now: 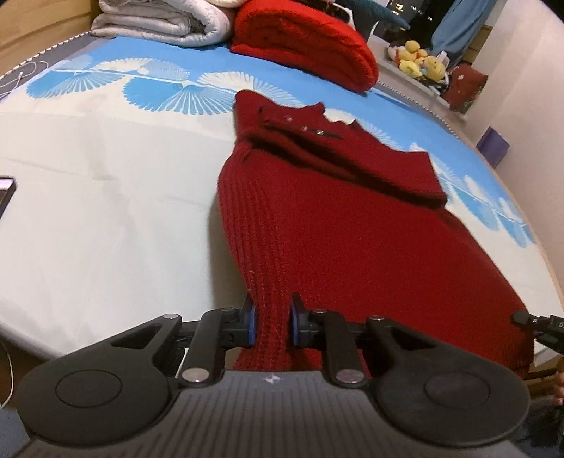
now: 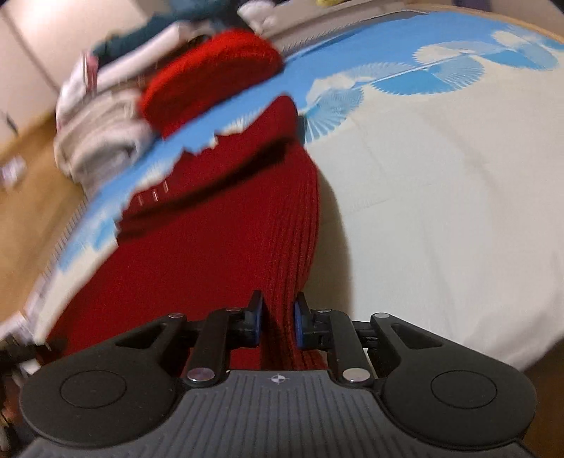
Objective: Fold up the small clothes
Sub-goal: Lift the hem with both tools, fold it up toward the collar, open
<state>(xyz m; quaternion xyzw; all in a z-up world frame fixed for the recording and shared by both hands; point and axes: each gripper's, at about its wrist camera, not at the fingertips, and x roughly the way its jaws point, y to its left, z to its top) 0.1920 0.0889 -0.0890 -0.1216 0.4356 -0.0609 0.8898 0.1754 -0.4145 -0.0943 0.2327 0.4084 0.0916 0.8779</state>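
On the bed (image 1: 105, 211), a dark red knitted sweater (image 1: 317, 218) lies spread over the pale sheet with its blue fan pattern, its collar and small buttons pointing toward 12 o'clock in your left wrist view. Its near hem is lifted off the sheet at both bottom corners.

Your left tool (image 1: 272, 326) is closed narrow on the hem; a ribbed fold of the sweater is pinched between the two blue-lined fingers (image 1: 251, 324), which touch the knit on both sides. At 3 o'clock in that same view, the tip of your other tool shows at the far hem corner.

Your right tool (image 2: 277, 326) is likewise closed narrow on the sweater (image 2: 218, 246), with a bunch of ribbed knit clamped between its fingers (image 2: 299, 326). This view is tilted and blurred, so fine detail of the collar cannot be confirmed from it.

An upper portion of the sweater is folded across the chest, leaving a dark crease that runs toward 4 o'clock in the left view.

Beyond the sweater, at 12 o'clock, a folded bright red knit (image 1: 303, 45) rests on the bed, well apart from the garment you hold. At 11 o'clock sits a folded white quilt (image 1: 158, 21), just beside the red knit. At 2 o'clock, off the bed, yellow plush toys (image 1: 421, 61) sit on a ledge. A dark flat object (image 1: 5, 193) lies at the 9 o'clock edge; what it is cannot be determined.
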